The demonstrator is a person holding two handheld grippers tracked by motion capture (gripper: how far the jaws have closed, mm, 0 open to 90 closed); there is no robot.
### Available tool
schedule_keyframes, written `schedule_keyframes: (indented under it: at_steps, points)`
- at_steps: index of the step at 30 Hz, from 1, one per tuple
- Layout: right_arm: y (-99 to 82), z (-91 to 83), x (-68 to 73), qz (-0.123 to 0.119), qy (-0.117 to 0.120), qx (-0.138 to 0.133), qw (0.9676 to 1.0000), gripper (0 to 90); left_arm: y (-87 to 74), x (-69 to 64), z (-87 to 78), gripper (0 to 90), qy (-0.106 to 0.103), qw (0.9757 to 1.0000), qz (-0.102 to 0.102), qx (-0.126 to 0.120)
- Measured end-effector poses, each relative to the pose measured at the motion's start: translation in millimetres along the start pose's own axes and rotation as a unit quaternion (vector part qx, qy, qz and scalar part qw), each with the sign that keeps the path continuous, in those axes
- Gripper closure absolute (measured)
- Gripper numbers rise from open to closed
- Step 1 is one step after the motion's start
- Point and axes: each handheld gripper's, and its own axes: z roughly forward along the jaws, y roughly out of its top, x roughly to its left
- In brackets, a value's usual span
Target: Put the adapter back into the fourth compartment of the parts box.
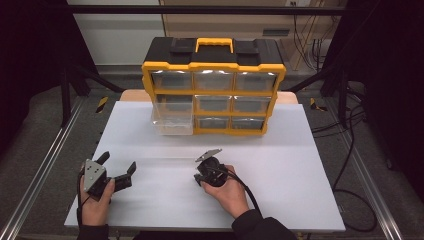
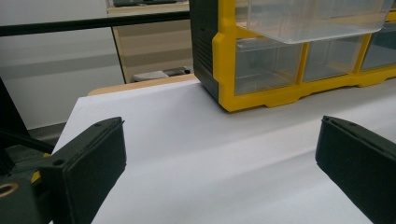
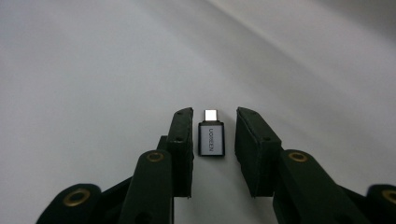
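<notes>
Your right gripper (image 3: 214, 154) is bracketing the small grey adapter (image 3: 211, 138) at centre frame in the right gripper view: jaws narrowed to a slim gap on each side, pads not yet touching it, so nothing is gripped so far. You're coming at it low and square, plug end pointing away, which I read as lining the pads up on its flat long sides for a clean pinch.

Largest to smallest from there: the white table (image 1: 300, 165) is taking up the middle of the high view. The yellow-and-black drawer organizer (image 1: 214, 85) is sitting at upper centre, facing you. Its clear drawer (image 1: 172, 120) at the lower left is pulled out, probably the drop-off spot for the adapter, hence left open ahead of the pick.

Your left gripper (image 1: 119, 167) is resting at lower left of the high view, jaws spread wide and holding nothing, parked out of the way and aimed toward the organizer.

Adapter is lying flat on the table, close in front of your right hand (image 1: 230, 192).
</notes>
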Motion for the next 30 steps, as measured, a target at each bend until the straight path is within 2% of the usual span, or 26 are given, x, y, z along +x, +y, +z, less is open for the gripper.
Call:
schedule_keyframes:
  at_steps: [6,8,14,17,18,21,30]
  points:
    - [-1.0,2.8,2.1,-0.013,-0.009,0.000,0.9999,71.9,-0.4,-0.5,0.5,1.2,-0.002,1.0000,-0.001,0.001]
    - [-1.6,3.5,3.5,-0.019,-0.018,-0.005,0.9996,76.1,-0.8,-0.6,0.9,1.2,-0.003,1.0000,-0.001,0.001]
    - [-1.4,3.6,2.9,-0.032,-0.011,-0.023,0.9992,76.2,-1.3,-1.4,1.7,1.2,-0.006,1.0000,-0.002,0.002]
    - [-0.3,1.0,1.5,-0.027,-0.011,-0.033,0.9990,76.2,-1.5,-1.4,1.9,1.2,-0.007,1.0000,-0.005,0.001]
    - [1.3,-3.7,-1.7,-0.020,-0.011,-0.049,0.9985,76.2,-2.3,-1.8,2.2,1.2,-0.008,0.9999,-0.006,0.003]
    - [2.5,-10.6,-5.9,-0.009,-0.008,-0.067,0.9977,76.3,-2.8,-2.5,2.4,1.2,-0.009,0.9999,-0.005,0.004]
    - [3.7,-26.5,-15.3,-0.001,-0.006,-0.105,0.9945,76.3,-3.8,-3.1,2.4,1.2,-0.006,1.0000,-0.003,0.003]
